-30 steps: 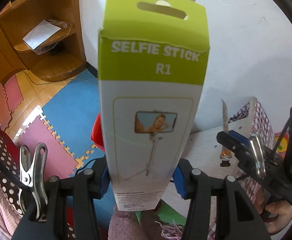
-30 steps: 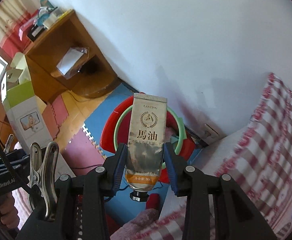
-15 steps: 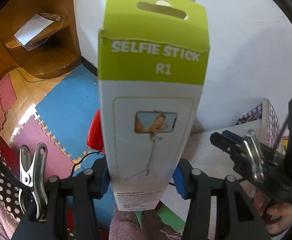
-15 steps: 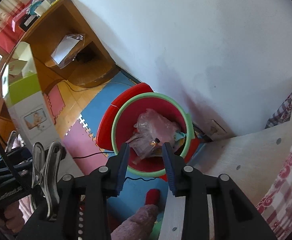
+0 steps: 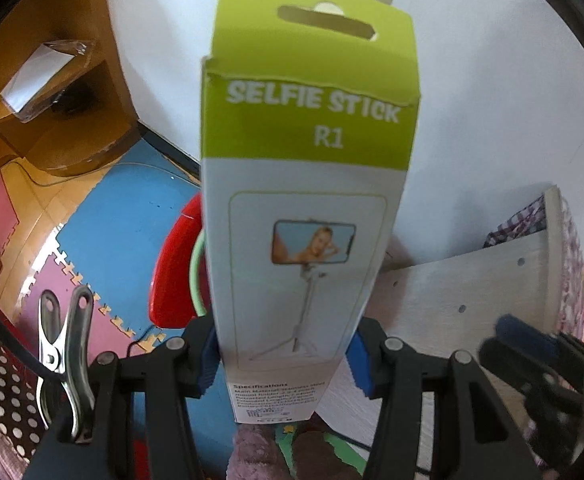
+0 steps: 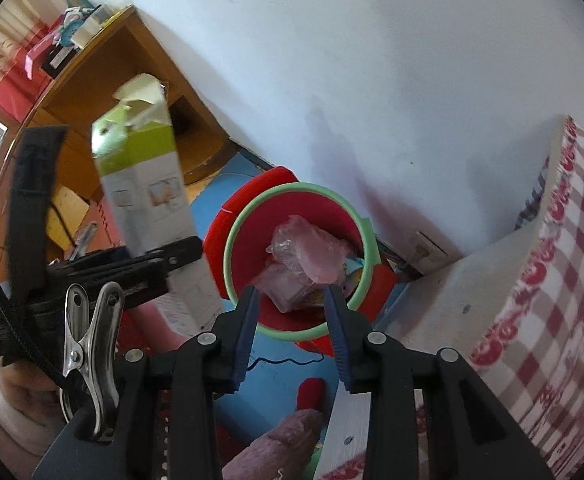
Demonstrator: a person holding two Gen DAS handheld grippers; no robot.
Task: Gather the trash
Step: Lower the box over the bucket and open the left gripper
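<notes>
The left tool (image 5: 284,354) grips the selfie stick box (image 5: 307,208) upright mid-frame, ready for dropping; the right tool (image 6: 292,320), released and empty, hovers over the red bin (image 6: 248,220) at centre.

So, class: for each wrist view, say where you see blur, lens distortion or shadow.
Left wrist view: the selfie stick box is sharp, the right claw at the frame's lower right motion-blurred, edges fisheye-bent. Right wrist view: the box smears, soft shadow on wall above the bin.
</notes>
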